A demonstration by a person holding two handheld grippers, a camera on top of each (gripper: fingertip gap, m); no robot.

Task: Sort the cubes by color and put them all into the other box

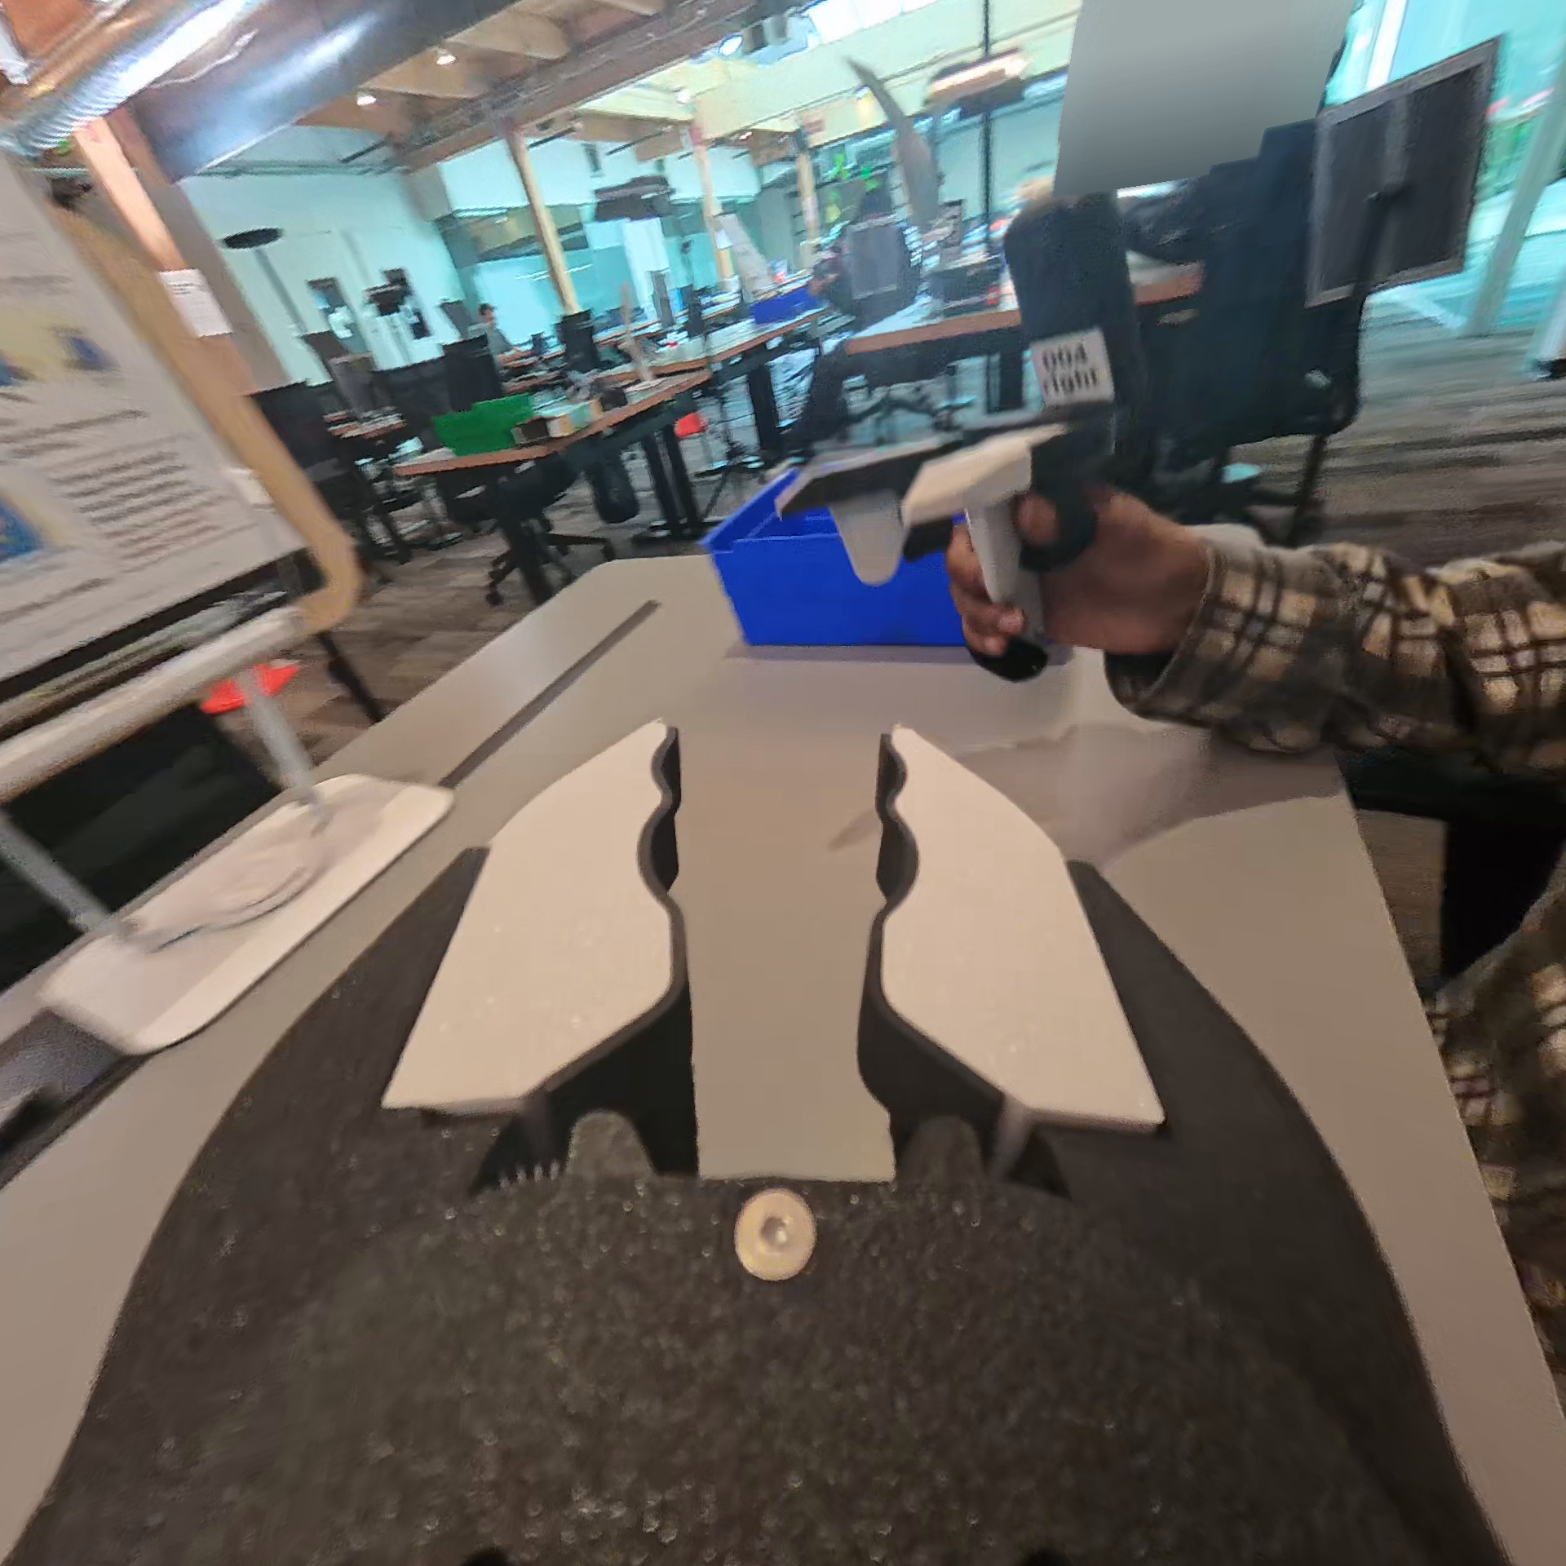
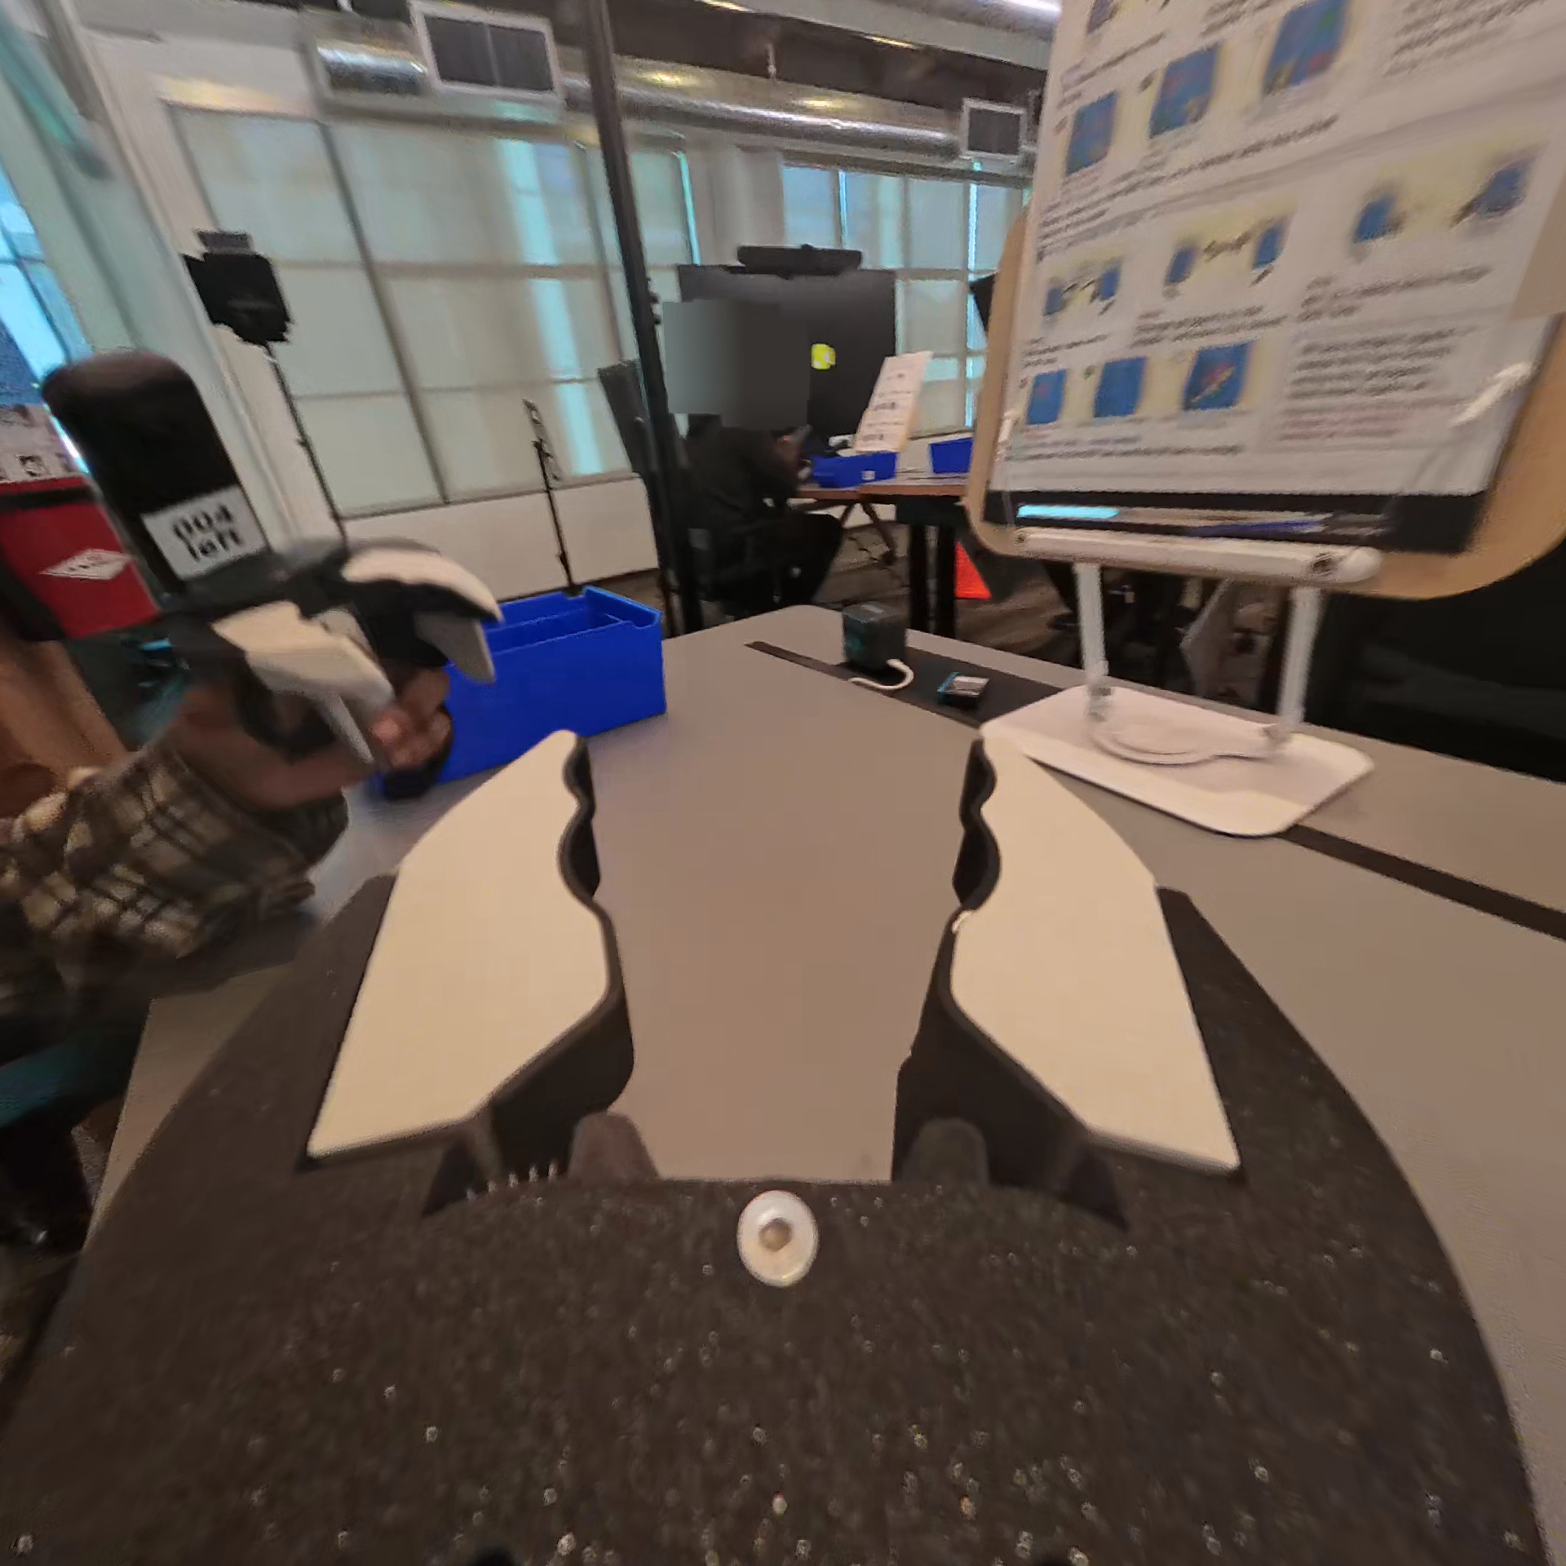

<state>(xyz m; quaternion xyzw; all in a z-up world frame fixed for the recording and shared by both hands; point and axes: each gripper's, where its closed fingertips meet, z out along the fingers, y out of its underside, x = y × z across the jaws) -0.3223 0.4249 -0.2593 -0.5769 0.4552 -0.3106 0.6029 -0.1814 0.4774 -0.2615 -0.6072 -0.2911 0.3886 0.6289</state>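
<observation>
- Left claw (image 1: 778,813) & right claw (image 2: 775,835): both spread wide, empty, over bare grey desk (image 2: 763,932).
- Each handle has a white sticker w/ writing.
- Blue box (image 2: 559,678) at far desk edge; dividers show, contents hidden (no cubes visible).
- Instruction sheet (image 2: 1254,254) on stand, text blurred.

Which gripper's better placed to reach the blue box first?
Probably the right gripper: in the left wrist view it hangs open right at the blue box. The left gripper, also open, faces bare table short of it. No cubes visible.
</observation>
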